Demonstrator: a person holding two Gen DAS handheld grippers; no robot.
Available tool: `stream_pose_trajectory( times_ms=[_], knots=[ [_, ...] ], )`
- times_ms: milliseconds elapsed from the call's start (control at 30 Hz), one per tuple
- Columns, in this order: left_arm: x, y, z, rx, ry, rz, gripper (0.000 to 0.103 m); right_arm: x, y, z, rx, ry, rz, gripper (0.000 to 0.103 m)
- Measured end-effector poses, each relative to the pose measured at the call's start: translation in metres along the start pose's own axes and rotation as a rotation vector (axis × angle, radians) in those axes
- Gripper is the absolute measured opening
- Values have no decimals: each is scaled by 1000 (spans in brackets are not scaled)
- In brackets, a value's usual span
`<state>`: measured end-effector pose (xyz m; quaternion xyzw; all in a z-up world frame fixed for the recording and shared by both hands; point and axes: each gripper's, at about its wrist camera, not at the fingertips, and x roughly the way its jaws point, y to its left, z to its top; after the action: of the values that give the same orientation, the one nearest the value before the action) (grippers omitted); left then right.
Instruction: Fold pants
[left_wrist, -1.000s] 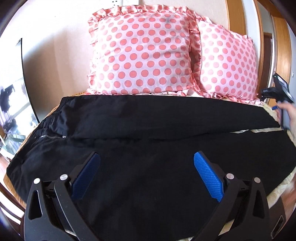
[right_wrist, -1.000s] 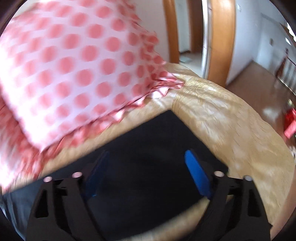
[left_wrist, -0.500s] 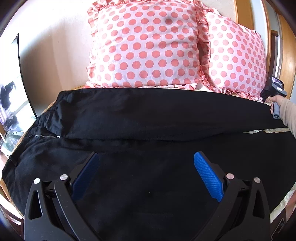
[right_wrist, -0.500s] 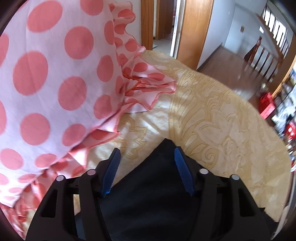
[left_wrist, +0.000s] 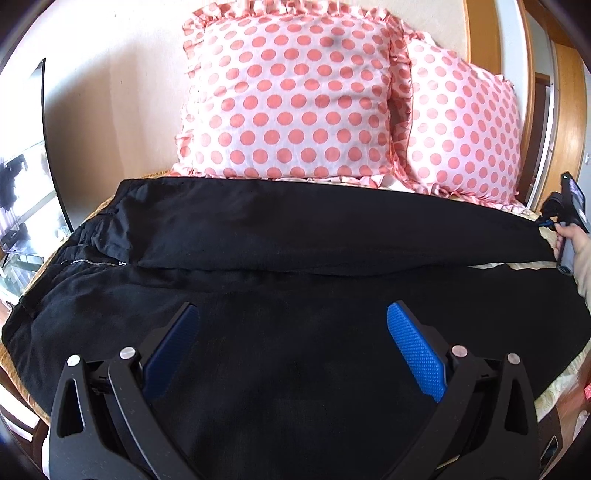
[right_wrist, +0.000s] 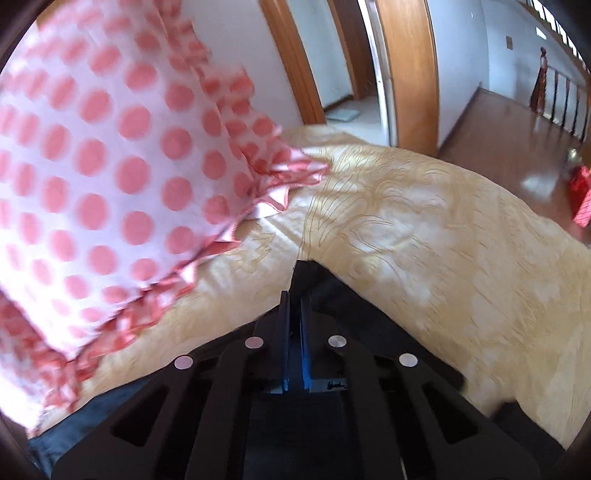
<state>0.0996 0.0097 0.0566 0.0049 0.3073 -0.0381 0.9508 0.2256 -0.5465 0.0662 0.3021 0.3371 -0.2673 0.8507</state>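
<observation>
Lying across a bed (right_wrist: 436, 236) covered in a cream-gold patterned spread, a pair of black pants (left_wrist: 295, 266) stretches from side to side in the left wrist view, waistband and zipper at the left, leg ends at the right. The far leg rests flat just before two pink polka-dot pillows (left_wrist: 291, 99) that lean against the wall; the near leg fills the foreground beneath the left gripper (left_wrist: 293, 339). That gripper hangs above the near leg with its jaws wide apart, the blue pads (left_wrist: 415, 354) clear of the cloth and nothing between them.

At the right edge of the same view, the right gripper (left_wrist: 546, 222) meets the hem end of the far leg, carried by a hand (left_wrist: 572, 236) in a pale sleeve.

In the right wrist view, the right gripper (right_wrist: 294, 291) has just been closing its jaws, which now stand together with only a thin dark gap. A corner of the black pants (right_wrist: 310, 273) comes to a point at their tips and passes between the pads, so the jaws are pinched on the hem. The frilled edge of a pillow (right_wrist: 110, 158) lies near, to the left, somewhat blurred. Beyond the bed, a wooden door frame (right_wrist: 410, 74) and a wood floor (right_wrist: 517, 125) appear.
</observation>
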Motion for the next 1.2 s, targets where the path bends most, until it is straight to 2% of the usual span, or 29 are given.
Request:
stream_pose_trajectory(
  times_ms=[133,267,333,467,633,700,733,767,833,933,1033,1100,1133,1200],
  knots=[
    [-10,0,-2,0,-18,-10,101,-49,-27,-25,24,-24,134,5],
    [-17,-2,-4,3,-31,-21,101,-90,-43,-61,37,-25,202,5],
    [-20,-4,-5,7,-39,-24,101,-105,-58,-81,37,-15,199,5],
    [-21,-10,-5,20,-52,-20,101,-108,-73,-110,12,42,158,5],
    [-24,-19,-6,64,-76,13,101,-102,-77,-116,-7,72,141,5],
    [-26,-21,-8,77,-85,26,101,-100,-78,-116,9,81,138,11],
    [-26,-22,-9,84,-88,39,101,-98,-79,-115,19,87,133,19],
    [-26,-22,-8,87,-89,44,101,-97,-80,-114,29,91,128,32],
    [-25,-20,-8,87,-84,56,101,-95,-85,-114,61,91,116,47],
    [-22,-14,-4,81,-91,69,101,-91,-95,-112,119,81,150,47],
    [-23,1,7,48,-161,66,101,-86,-91,-110,93,77,161,45],
    [-22,15,18,23,-220,54,101,-82,-87,-109,54,83,167,29],
    [-21,22,25,9,-236,53,101,-81,-87,-109,49,84,167,9],
    [-14,33,40,-2,-223,78,101,-85,-89,-110,52,73,191,6]
  ],
)
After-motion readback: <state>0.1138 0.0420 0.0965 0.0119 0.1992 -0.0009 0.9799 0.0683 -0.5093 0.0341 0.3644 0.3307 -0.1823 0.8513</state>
